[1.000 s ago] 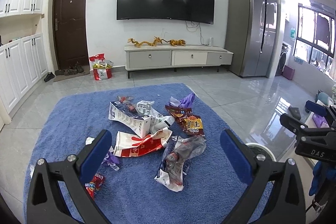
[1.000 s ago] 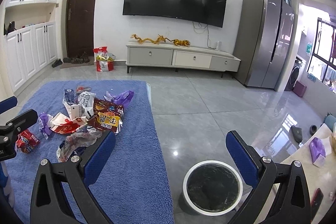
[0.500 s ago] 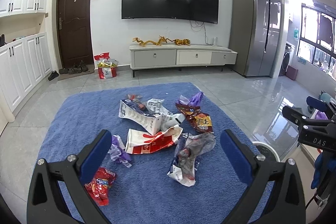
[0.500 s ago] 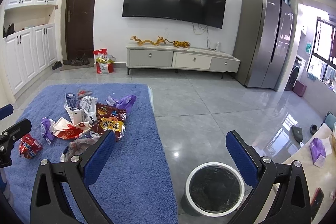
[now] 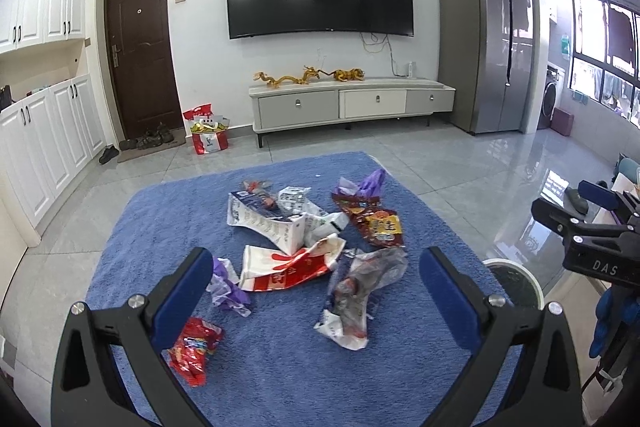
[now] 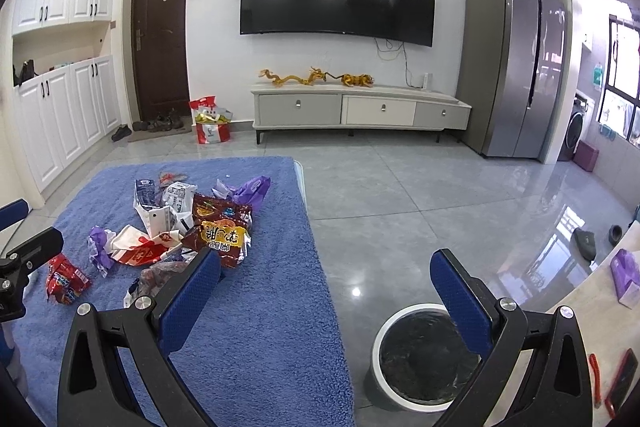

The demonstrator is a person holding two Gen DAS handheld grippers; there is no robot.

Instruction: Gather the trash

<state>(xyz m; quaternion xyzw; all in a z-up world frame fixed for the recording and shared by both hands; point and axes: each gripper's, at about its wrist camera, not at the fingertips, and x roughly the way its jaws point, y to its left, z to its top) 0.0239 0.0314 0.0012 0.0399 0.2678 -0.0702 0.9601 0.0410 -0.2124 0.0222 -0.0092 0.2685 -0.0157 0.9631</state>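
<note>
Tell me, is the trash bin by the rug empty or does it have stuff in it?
Looks empty: the trash bin shows only a dark liner inside, no wrappers.

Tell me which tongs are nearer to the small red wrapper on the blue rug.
Left. The left tongs hang open just above the small red wrapper; the right tongs are off toward the bin.

Bright daylight, floor glare, fisheye-warped edges

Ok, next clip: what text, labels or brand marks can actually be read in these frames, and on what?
"DAS": white letters on the black body of the right claw, seen from the left wrist.
Yellow panel on the dark red snack bag: large Chinese characters, upside down, not legible.
White printed carton: print too small.
Red crumpled wrapper: blurred.
</note>
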